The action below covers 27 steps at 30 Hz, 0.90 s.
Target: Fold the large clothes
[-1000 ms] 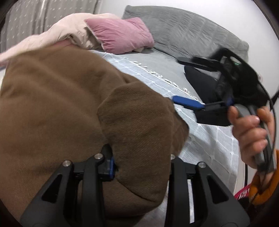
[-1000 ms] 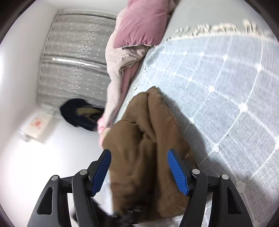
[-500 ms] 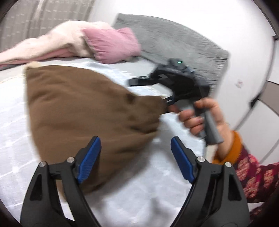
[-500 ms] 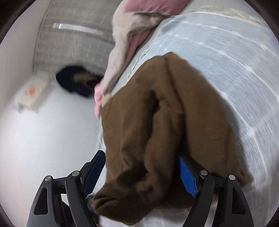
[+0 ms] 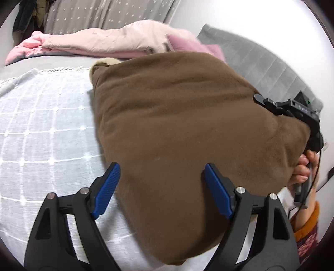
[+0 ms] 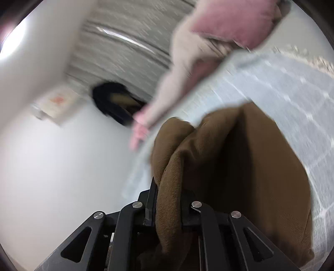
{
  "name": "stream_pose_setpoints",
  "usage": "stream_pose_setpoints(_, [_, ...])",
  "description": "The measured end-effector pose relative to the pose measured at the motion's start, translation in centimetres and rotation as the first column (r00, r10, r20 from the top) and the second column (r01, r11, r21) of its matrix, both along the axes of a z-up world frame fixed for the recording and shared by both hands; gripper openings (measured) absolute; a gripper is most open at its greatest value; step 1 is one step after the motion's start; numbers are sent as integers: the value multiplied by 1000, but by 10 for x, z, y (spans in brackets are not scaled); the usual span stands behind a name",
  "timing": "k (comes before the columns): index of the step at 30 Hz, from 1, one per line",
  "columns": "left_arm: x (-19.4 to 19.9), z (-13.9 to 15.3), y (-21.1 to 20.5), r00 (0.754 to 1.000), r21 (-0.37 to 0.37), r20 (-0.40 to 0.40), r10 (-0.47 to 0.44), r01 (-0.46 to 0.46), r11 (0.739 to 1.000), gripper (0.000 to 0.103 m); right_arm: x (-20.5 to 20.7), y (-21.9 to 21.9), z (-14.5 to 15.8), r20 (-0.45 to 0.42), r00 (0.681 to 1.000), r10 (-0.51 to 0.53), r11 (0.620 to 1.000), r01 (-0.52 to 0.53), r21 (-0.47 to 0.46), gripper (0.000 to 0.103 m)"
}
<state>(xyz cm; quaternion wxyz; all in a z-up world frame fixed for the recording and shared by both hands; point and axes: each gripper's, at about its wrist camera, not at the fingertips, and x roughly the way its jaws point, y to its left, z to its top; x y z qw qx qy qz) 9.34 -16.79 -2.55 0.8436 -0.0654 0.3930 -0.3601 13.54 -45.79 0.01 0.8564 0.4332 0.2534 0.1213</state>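
Right gripper [image 6: 167,206], spread around brown garment [image 5: 187,129] half second ago, has just been closing, now pinching bunched edge. Left gripper [image 5: 160,187]: jaws wide, one pad each side of cloth, not pressing. One garment, draped over checked bedspread [image 5: 41,129]. One pink pillow [image 6: 235,18], one gray headboard [image 5: 261,68] behind.

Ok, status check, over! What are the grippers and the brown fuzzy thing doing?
Right gripper just clamped shut on brown fleece garment. Left gripper open, garment between fingers, unpinched. Nothing blocking.
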Motion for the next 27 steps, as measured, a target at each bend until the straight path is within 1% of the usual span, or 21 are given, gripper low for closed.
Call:
stream_pose_setpoints(2, [-6, 5, -13, 1000, -5, 13, -20, 20, 1000, 83, -13, -15, 3, 20, 999, -34, 999, 34, 5, 13])
stream_pose_setpoints(3, [-8, 6, -18, 1000, 2, 12, -26, 26, 1000, 83, -19, -26, -1, 19, 998, -57, 998, 57, 29, 13])
stream_pose_setpoints(4, [-9, 4, -22, 1000, 13, 5, -30, 30, 999, 83, -24, -40, -12, -3, 996, -89, 995, 89, 51, 13])
stream_pose_setpoints(5, [-7, 3, -25, 1000, 25, -3, -29, 29, 999, 83, -28, -53, -27, -55, 989, -135, 990, 137, 31, 14])
stream_pose_setpoints(6, [-5, -2, -30, 999, 46, -23, -23, 24, 999, 83, -30, -63, -44, -128, 975, -184, 983, 183, -20, 15])
stream_pose_setpoints(7, [0, -6, -32, 999, 54, -44, -16, 19, 998, 83, -28, -68, -60, -192, 958, -214, 977, 206, -60, 18])
stream_pose_setpoints(8, [2, -10, -31, 997, 48, -69, -15, 19, 999, 83, -27, -74, -89, -294, 928, -229, 973, 218, -71, 20])
stream_pose_setpoints(9, [7, -14, -30, 995, 29, -100, -14, 17, 999, 83, -29, -79, -112, -352, 910, -220, 974, 223, -32, 32])
stream_pose_setpoints(10, [12, -19, -26, 991, 3, -135, -6, 6, 1000, 83, -32, -83, -122, -371, 903, -214, 973, 232, 5, 49])
stream_pose_setpoints(11, [18, -23, -23, 985, -26, -172, 2, -7, 1000, 83, -36, -89, -125, -379, 902, -207, 968, 244, 53, 56])
stream_pose_setpoints(12, [21, -26, -19, 980, -49, -201, 7, -17, 999, 83, -40, -93, -121, -372, 905, -205, 965, 250, 78, 60])
stream_pose_setpoints(13, [28, -31, -14, 969, -83, -246, 16, -37, 996, 83, -44, -95, -115, -351, 914, -204, 965, 248, 84, 61])
stream_pose_setpoints(14, [32, -35, -11, 960, -100, -277, 24, -54, 994, 84, -48, -97, -106, -313, 927, -206, 966, 243, 85, 62])
stream_pose_setpoints(16, [43, -43, -8, 940, -132, -339, 22, -71, 989, 85, -54, -99, -93, -260, 945, -199, 968, 231, 98, 77])
stream_pose_setpoints(18, [52, -48, -9, 929, -145, -370, 15, -74, 987, 87, -51, -101, -93, -222, 962, -161, 970, 196, 147, 83])
stream_pose_setpoints(20, [58, -53, -10, 917, -163, -399, 10, -82, 983, 89, -42, -97, -106, -248, 963, -108, 968, 159, 194, 84])
stream_pose_setpoints(22, [65, -61, -11, 899, -193, -438, 8, -103, 976, 92, -29, -86, -123, -292, 955, -46, 967, 116, 228, 84])
stream_pose_setpoints(23, [68, -64, -11, 892, -207, -453, 7, -112, 972, 92, -23, -79, -136, -321, 947, -2, 966, 85, 246, 84])
stream_pose_setpoints(24, [72, -68, -11, 880, -223, -474, 8, -129, 966, 93, -22, -73, -137, -315, 949, -16, 978, 81, 191, 81])
stream_pose_setpoints(25, [77, -73, -12, 867, -239, -498, 12, -151, 959, 93, -20, -70, -134, -301, 953, -19, 984, 72, 164, 82])
stream_pose_setpoints(27, [84, -82, -13, 845, -263, -534, 18, -186, 947, 94, -15, -65, -131, -318, 948, -20, 989, 65, 132, 83])
